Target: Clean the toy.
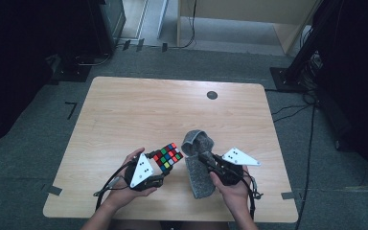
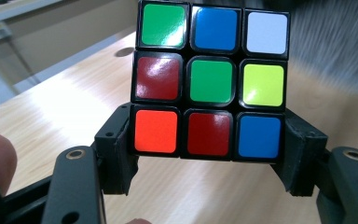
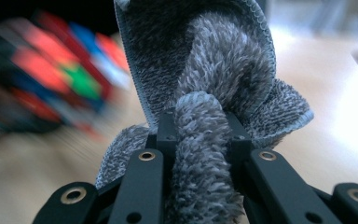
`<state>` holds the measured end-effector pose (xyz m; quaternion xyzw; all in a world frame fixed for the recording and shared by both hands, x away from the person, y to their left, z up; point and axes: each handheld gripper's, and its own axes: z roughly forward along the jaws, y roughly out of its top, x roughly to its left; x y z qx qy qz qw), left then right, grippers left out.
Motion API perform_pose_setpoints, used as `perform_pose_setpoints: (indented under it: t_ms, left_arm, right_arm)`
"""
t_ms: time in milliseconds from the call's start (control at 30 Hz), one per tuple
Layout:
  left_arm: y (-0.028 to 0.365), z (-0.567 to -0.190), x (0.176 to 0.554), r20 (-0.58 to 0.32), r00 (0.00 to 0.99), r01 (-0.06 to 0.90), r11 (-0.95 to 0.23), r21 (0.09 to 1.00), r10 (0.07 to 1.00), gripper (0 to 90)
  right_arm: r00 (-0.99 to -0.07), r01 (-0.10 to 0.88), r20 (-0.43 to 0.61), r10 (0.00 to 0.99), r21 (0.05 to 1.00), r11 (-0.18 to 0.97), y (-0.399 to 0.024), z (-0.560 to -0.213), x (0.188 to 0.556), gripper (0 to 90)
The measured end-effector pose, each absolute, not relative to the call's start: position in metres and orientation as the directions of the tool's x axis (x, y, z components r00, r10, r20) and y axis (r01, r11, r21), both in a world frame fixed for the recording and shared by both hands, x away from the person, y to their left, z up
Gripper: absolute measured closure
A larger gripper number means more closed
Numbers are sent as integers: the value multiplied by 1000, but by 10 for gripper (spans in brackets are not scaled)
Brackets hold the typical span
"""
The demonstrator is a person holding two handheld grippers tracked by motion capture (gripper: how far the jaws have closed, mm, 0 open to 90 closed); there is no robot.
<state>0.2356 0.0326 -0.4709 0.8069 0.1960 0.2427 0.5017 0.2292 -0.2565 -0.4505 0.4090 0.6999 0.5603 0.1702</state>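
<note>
A scrambled colour cube [image 1: 168, 155] is held above the wooden table [image 1: 124, 110], my left gripper [image 1: 159, 168] shut on its lower row. In the left gripper view the cube [image 2: 212, 79] shows green, blue, white, red, yellow and orange tiles, with a black pad [image 2: 117, 140] on each side of its bottom row. My right gripper [image 1: 206, 160] is shut on a grey fluffy cloth [image 1: 199, 167] that rises beside the cube and trails down to the table. In the right gripper view a bunched fold of the cloth [image 3: 200, 140] sits pinched between the jaws, and the cube [image 3: 51, 79] is blurred at the left.
A small dark round disc [image 1: 212, 95] sits in the tabletop near the far edge. Grey carpet, cables and dark stands surround the table. Bare wood stretches across the far and left parts of the table.
</note>
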Motion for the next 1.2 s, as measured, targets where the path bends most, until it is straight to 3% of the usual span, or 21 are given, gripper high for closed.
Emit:
perform_pose_setpoints:
  t_ms: [100,200,300,433,533,633,733,900,1033,1200]
  left_arm:
    - [23,-473,229,211,830,46,-440,897,516,339]
    - [18,-470,222,217,845,19,-433,901,488,339]
    - [18,-467,219,233,843,4,-439,899,486,339]
    - [21,-464,221,210,846,14,-414,910,489,340]
    - [21,-465,223,199,845,33,-419,908,497,340]
    - [19,-468,226,196,841,54,-439,897,504,340]
    - [17,-468,227,189,836,75,-448,891,516,340]
    - [10,-463,220,269,813,45,-516,855,517,340]
    - [9,-461,219,283,807,37,-524,851,518,343]
    - [9,-462,219,259,816,50,-511,858,516,343]
  right_arm:
    - [-697,343,280,660,939,-36,-246,-431,217,747]
    - [-746,340,278,605,940,-13,-231,-424,211,743]
    - [-720,365,300,626,931,-26,-231,-435,215,742]
    - [-619,444,325,715,896,-23,-244,-448,224,742]
    - [-624,436,341,703,899,-50,-246,-444,222,737]
    - [-692,354,287,663,935,-35,-234,-429,211,730]
    - [-740,263,161,653,963,60,-214,-417,197,724]
    - [-789,243,57,612,943,226,-181,-425,188,716]
    - [-761,231,31,648,947,225,-183,-427,189,720]
    - [-664,215,-2,748,957,193,-197,-424,191,712]
